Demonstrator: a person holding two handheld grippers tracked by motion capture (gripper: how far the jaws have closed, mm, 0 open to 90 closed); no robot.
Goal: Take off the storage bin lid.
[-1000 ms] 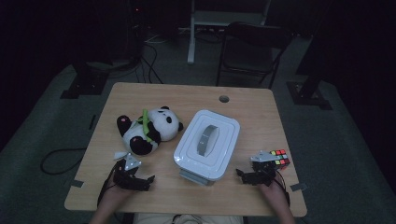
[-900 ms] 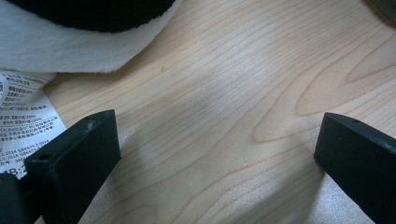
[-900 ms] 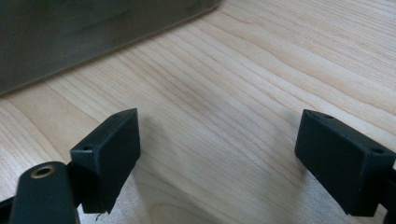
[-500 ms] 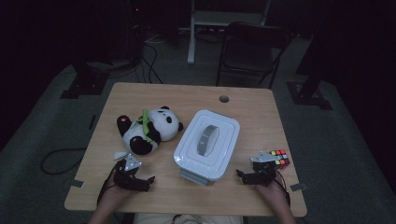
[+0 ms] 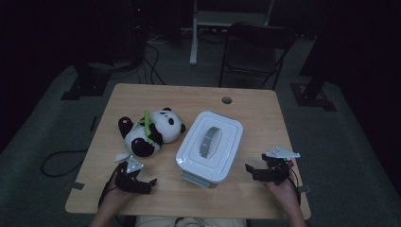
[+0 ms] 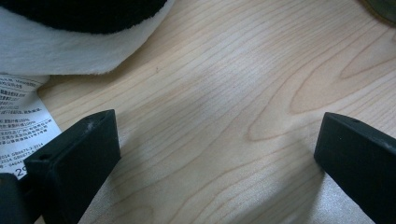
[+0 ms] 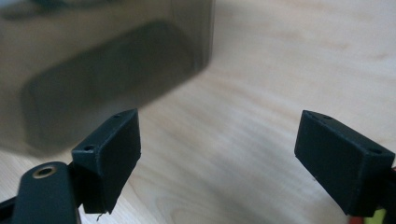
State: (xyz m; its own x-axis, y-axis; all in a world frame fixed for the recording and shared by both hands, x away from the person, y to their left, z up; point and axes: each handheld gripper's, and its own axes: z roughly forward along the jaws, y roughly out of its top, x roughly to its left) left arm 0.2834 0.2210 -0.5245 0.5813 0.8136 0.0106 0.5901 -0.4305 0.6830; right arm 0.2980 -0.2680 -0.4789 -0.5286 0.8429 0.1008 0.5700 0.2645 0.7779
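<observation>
- One white lidded box (image 5: 209, 145) mid-table, long axis running 1 to 7 o'clock, handle lined up the same.
- One panda (image 5: 150, 131) at its 9 o'clock.
- My left gripper (image 5: 147, 184) and right gripper (image 5: 250, 171): both wide open, holding nothing.

**Both grippers low, jaws spread wide**

The left black two-jaw gripper (image 5: 150, 181) sits in the person's left hand (image 5: 109, 204), forearm entering from below, its jaws parted wide with nothing between them. The right black two-jaw gripper (image 5: 249, 171), well apart from it, is held by the right hand (image 5: 283, 188), jaws likewise spread and empty, pointing toward the left one.
</observation>
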